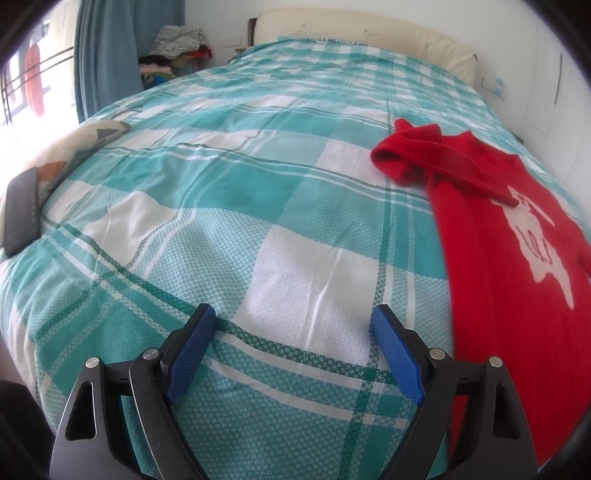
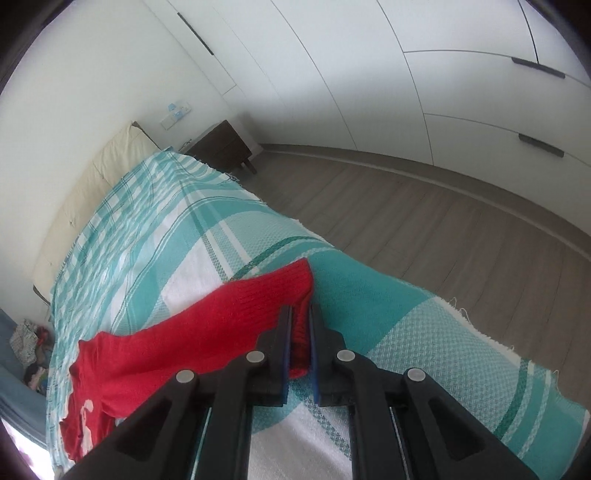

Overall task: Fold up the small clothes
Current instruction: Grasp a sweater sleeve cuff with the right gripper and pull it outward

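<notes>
You are working over a bed whose teal-and-white checked bedspread is filling most of both views, stretching back to a cream headboard against the wall. In the right wrist view, white wardrobe doors are running along the far side of a grey wood floor, and a dark bedside table is standing near the head of the bed. In the left wrist view, a blue curtain is hanging beside the window, with a heap of mixed clothes piled next to it.

The red sweater is lying on the bedspread, off to the right of your left gripper, with a white figure showing on its front and one sleeve bunched up towards the headboard. Your right gripper is pinching the ribbed cuff of the other sleeve, its jaws closed tight on the red knit and drawing that sleeve out away from the body of the garment, over the side of the bed nearest the floor.

Your left gripper is hovering just above the bedspread with its blue pads standing wide apart and nothing between them; the sweater's edge is lying just beside its right finger.

A dark flat device is resting on a patterned pillow at the bed's left edge.
</notes>
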Demonstrator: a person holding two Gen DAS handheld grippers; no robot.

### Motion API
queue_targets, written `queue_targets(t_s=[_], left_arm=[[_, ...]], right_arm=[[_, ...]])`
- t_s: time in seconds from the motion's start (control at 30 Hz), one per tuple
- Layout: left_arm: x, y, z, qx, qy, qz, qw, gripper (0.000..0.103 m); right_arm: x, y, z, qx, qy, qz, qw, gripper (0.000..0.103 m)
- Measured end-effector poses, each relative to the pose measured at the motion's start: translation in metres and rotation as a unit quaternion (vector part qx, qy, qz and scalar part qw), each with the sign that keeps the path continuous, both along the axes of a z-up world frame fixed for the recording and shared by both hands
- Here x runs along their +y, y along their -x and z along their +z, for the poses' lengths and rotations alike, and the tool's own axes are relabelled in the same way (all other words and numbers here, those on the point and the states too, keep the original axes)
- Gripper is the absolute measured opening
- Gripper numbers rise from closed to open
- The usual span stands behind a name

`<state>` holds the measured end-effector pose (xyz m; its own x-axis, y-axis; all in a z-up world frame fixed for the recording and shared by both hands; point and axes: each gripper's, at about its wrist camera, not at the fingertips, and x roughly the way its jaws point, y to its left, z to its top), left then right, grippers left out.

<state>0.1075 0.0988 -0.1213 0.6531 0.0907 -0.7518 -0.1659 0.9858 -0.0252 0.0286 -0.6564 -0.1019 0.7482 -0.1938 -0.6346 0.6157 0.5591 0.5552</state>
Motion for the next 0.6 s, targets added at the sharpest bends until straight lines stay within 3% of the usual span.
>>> queue_targets(t_s=[0.1,0.2,0.3,0.4,0.5,0.6], left_arm=[[0.001,0.0,-0.001,0.001,0.002,0.0,1.0,0.088],[0.001,0.0,-0.001,0.001,0.002,0.0,1.0,0.088],[0.001,0.0,-0.001,0.002,0.002,0.0,1.0,0.088],[0.001,0.0,-0.001,0.003,0.003,0.001,1.0,0.088],[0.0,-0.001,-0.003,0.006,0.0,0.0,1.0,0.088],[-0.001,0.0,-0.003,0.006,-0.001,-0.001,1.0,0.088]], right_arm=[[-0.001,0.001,-0.006,-0.034,-0.047,0.014,0.998,0.016],[0.006,-0.008,-0.009,-0.025,-0.051,0.033,0.998,0.017],[0.02,-0.019,0.001,0.049,0.028,0.025,0.998,0.004],[0.035,-0.026,0.007,0.138,0.113,0.004,0.984,0.003],[0.037,-0.035,-0.001,0.183,0.132,0.001,0.974,0.003],[0.036,-0.039,-0.005,0.196,0.137,0.006,0.971,0.003]])
